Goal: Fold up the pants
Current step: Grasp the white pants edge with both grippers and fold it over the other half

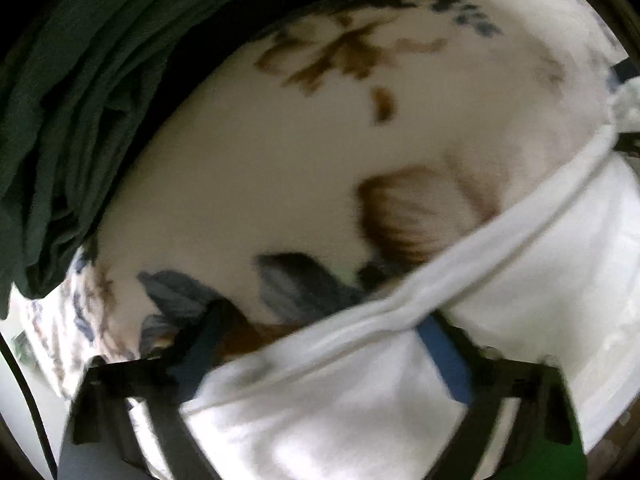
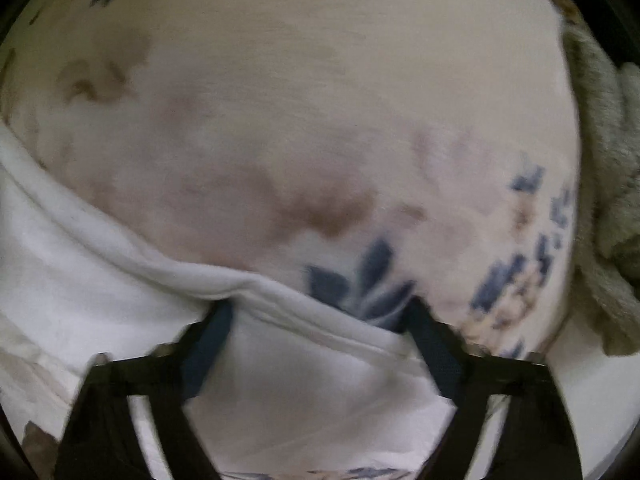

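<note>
Both grippers, left [image 1: 320,344] and right [image 2: 320,320], straddle the white pants' [image 1: 360,400] thick hem with jaws apart, on a flowered blanket [image 1: 300,140].

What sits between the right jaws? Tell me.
The hem of the white pants, over the floral blanket, in the right wrist view.

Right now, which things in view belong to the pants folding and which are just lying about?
Part of the job:
white pants
left gripper
right gripper

Just lying about:
floral blanket, under the pants
dark green cloth
grey fuzzy cloth
</note>
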### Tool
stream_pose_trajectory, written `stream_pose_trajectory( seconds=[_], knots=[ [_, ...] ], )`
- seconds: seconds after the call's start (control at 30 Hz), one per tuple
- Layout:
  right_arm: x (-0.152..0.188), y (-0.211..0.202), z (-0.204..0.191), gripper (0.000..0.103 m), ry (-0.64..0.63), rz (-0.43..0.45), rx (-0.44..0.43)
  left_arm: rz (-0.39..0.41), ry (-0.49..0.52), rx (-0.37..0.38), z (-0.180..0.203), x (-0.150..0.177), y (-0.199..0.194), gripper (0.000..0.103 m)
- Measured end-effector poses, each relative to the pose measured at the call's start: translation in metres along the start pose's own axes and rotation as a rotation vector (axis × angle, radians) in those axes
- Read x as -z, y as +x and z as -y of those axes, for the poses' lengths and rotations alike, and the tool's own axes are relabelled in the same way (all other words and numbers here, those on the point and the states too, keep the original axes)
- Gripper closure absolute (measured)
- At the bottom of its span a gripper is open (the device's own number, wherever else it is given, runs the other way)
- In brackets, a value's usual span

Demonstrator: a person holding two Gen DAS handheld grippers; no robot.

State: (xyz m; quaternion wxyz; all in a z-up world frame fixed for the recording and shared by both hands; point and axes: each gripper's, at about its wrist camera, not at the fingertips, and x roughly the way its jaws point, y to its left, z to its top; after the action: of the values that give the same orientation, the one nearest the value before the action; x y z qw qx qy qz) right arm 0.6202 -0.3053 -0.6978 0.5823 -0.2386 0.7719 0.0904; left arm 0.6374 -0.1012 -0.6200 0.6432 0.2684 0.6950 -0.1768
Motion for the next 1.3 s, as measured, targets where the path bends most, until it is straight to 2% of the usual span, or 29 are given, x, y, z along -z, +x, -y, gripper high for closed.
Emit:
stream_pose_trajectory(
  seconds=[0.03, 0.07, 0.1, 0.13, 0.23, 0.33, 0.37, 0.53, 0.57, 0.7, 0.8, 0.87, 0.9, 1.03, 1.1, 1.13, 1.3],
  knots=[
    [-0.001, -0.003, -0.002, 0.051, -0.002, 0.004, -0.014, 0.004, 0.013, 0.031, 0.002, 0.0, -0.004, 0.05],
    [0.0, -0.007, -0.003, 0.059, 0.005, 0.015, -0.041, 0.01, 0.034, 0.051, 0.003, -0.001, -0.009, 0.057],
    [0.003, -0.011, -0.007, 0.072, 0.014, 0.025, -0.051, 0.015, 0.044, 0.063, 0.003, -0.001, -0.014, 0.069],
    [0.005, -0.015, -0.007, 0.081, 0.024, 0.037, -0.049, 0.02, 0.053, 0.066, 0.003, -0.001, -0.017, 0.076],
    [0.02, -0.027, 0.001, 0.091, 0.073, 0.072, -0.071, 0.055, 0.066, 0.049, 0.0, 0.0, -0.029, 0.085],
    [0.038, -0.04, 0.012, 0.095, 0.127, 0.113, -0.085, 0.101, 0.045, 0.03, 0.001, 0.01, -0.048, 0.092],
    [0.045, -0.047, 0.013, 0.095, 0.138, 0.133, -0.08, 0.119, 0.038, 0.027, 0.014, 0.025, -0.05, 0.095],
    [0.082, -0.077, 0.011, 0.097, 0.185, 0.219, -0.072, 0.196, -0.027, 0.008, 0.018, 0.06, -0.096, 0.098],
    [0.099, -0.081, 0.012, 0.097, 0.197, 0.238, -0.078, 0.215, -0.037, -0.008, 0.018, 0.067, -0.107, 0.098],
    [0.128, -0.109, 0.003, 0.097, 0.234, 0.307, -0.072, 0.246, -0.084, -0.017, 0.021, 0.097, -0.143, 0.098],
    [0.149, -0.127, -0.013, 0.097, 0.253, 0.349, -0.077, 0.276, -0.142, -0.001, 0.049, 0.137, -0.139, 0.099],
    [0.168, -0.137, -0.021, 0.097, 0.267, 0.37, -0.079, 0.283, -0.193, 0.026, 0.057, 0.156, -0.142, 0.099],
    [0.177, -0.14, -0.026, 0.097, 0.276, 0.373, -0.084, 0.287, -0.222, 0.036, 0.065, 0.158, -0.13, 0.099],
    [0.223, -0.13, -0.047, 0.097, 0.306, 0.366, -0.078, 0.277, -0.32, 0.107, 0.094, 0.192, -0.122, 0.099],
    [0.251, -0.121, -0.063, 0.097, 0.319, 0.345, -0.085, 0.275, -0.375, 0.139, 0.108, 0.222, -0.123, 0.099],
    [0.262, -0.114, -0.071, 0.097, 0.323, 0.328, -0.082, 0.265, -0.393, 0.172, 0.115, 0.234, -0.121, 0.099],
    [0.312, -0.066, -0.111, 0.097, 0.325, 0.221, -0.084, 0.172, -0.445, 0.234, 0.161, 0.294, -0.091, 0.099]
  ],
)
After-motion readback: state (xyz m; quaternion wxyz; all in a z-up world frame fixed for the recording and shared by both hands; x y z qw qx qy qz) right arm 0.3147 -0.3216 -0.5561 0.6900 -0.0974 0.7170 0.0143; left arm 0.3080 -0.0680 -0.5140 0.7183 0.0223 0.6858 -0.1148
